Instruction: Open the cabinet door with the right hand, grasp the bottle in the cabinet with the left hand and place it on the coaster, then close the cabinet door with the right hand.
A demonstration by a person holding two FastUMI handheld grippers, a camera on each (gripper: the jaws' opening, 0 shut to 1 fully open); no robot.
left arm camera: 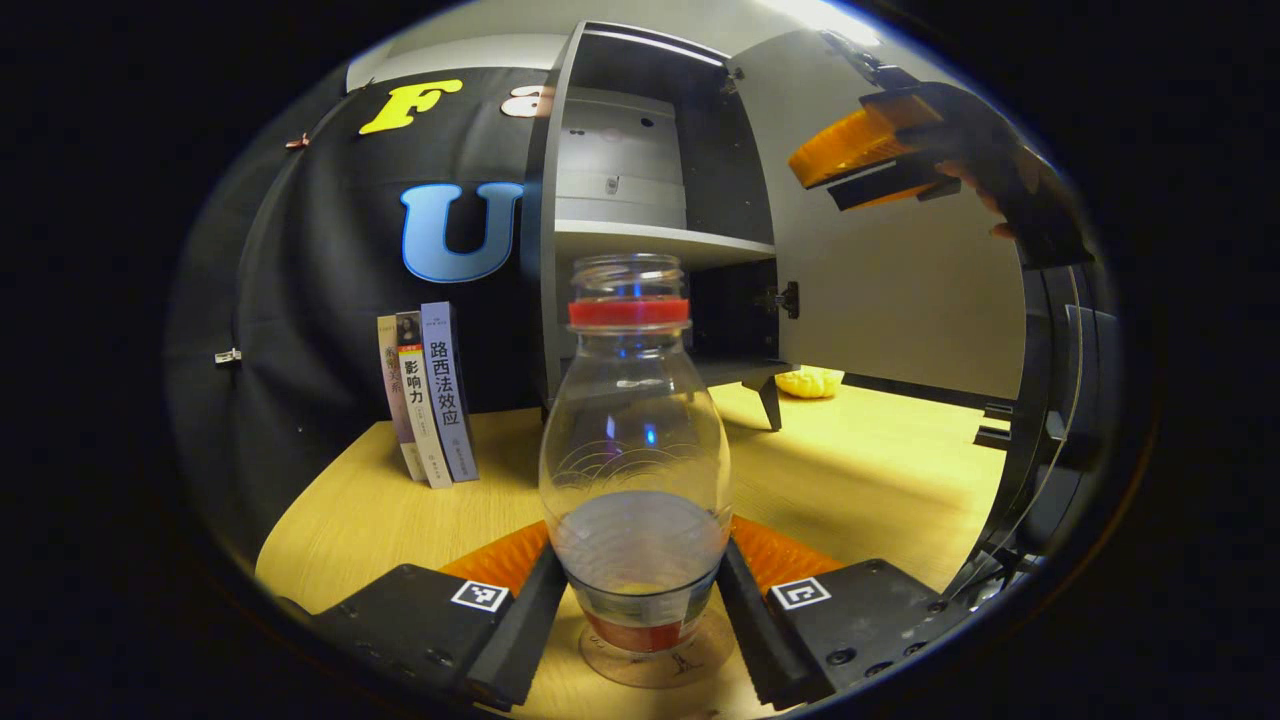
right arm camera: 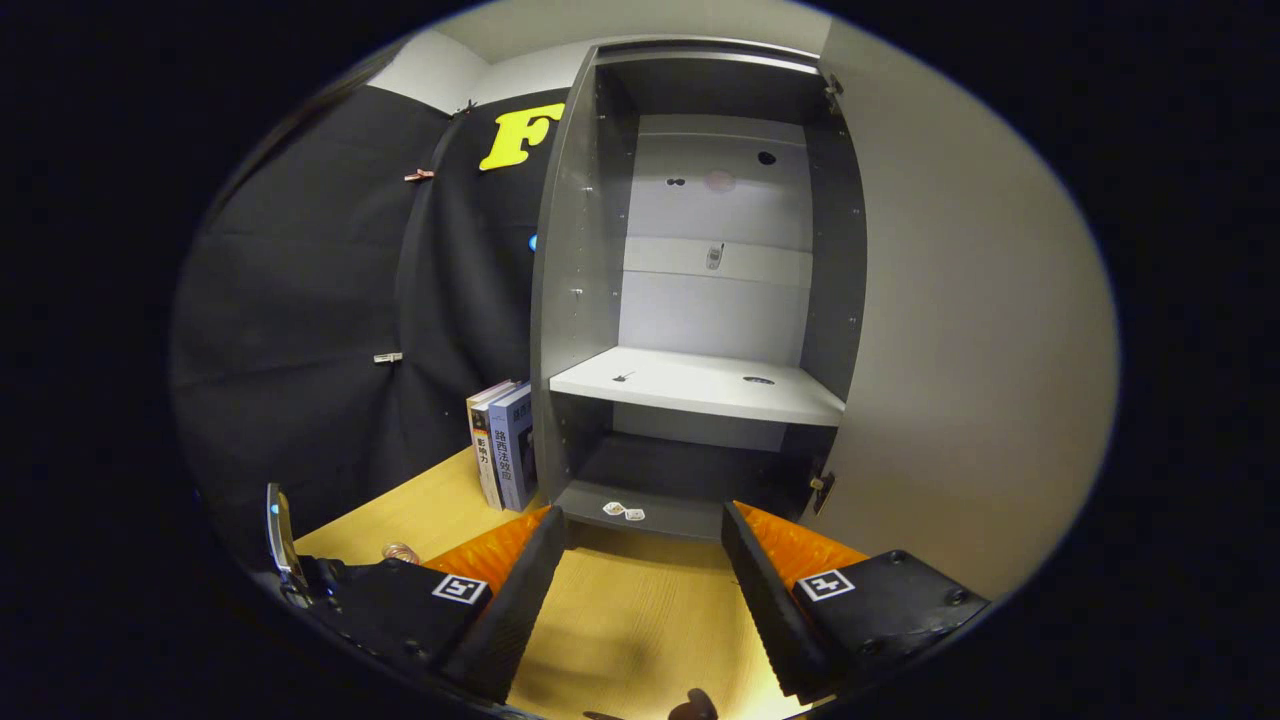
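The left tool hugs the upright bottle just over the coaster. The right tool, open and empty, faces the open door.

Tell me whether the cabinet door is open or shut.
Open: the cabinet door is swung wide to the right, exposing the shelf and the cabinet's inside.

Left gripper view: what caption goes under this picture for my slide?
Left gripper holds the clear bottle on the coaster, cabinet door open behind.
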